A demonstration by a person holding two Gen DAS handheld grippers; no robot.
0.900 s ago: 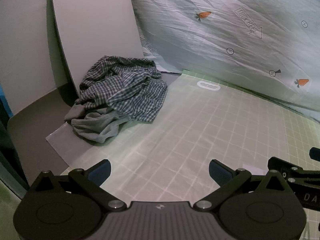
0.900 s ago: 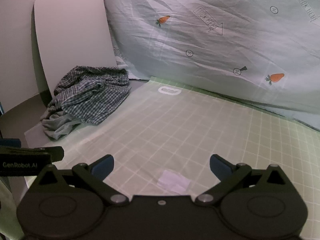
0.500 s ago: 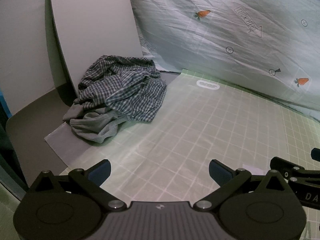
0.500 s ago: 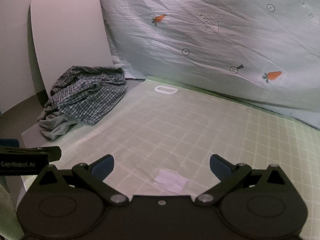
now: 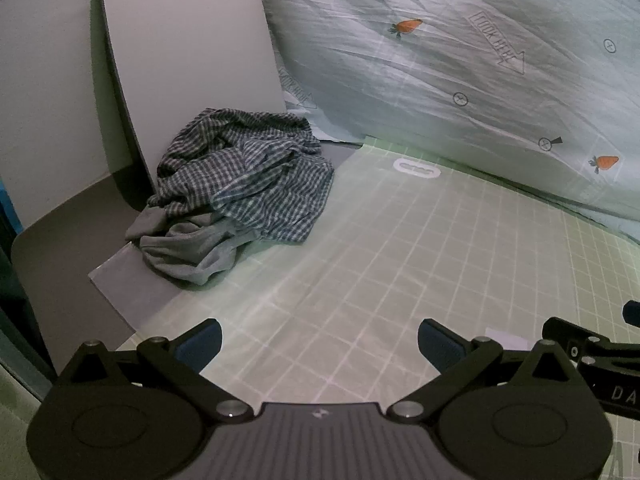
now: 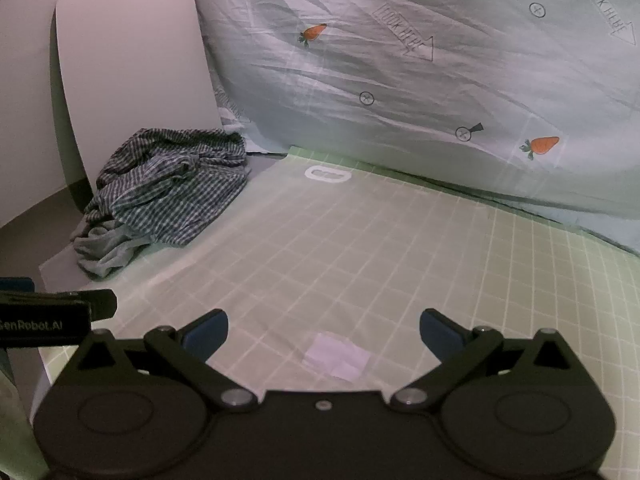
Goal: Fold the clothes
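Observation:
A crumpled blue-and-white checked garment lies in a heap on a grey garment at the back left of the green grid mat. My left gripper hovers over the near part of the mat, open and empty, well short of the heap. In the right wrist view my right gripper is also open and empty, with a small pale patch on the mat between its fingers. Each gripper's side shows at the edge of the other's view.
A pale sheet with carrot prints rises behind the mat. A white rounded board leans against the wall behind the clothes. A grey surface runs along the mat's left edge.
Both views have shifted only slightly; the clothes heap sits a little further left in the right wrist view. Both grippers remain open and nothing was touched.

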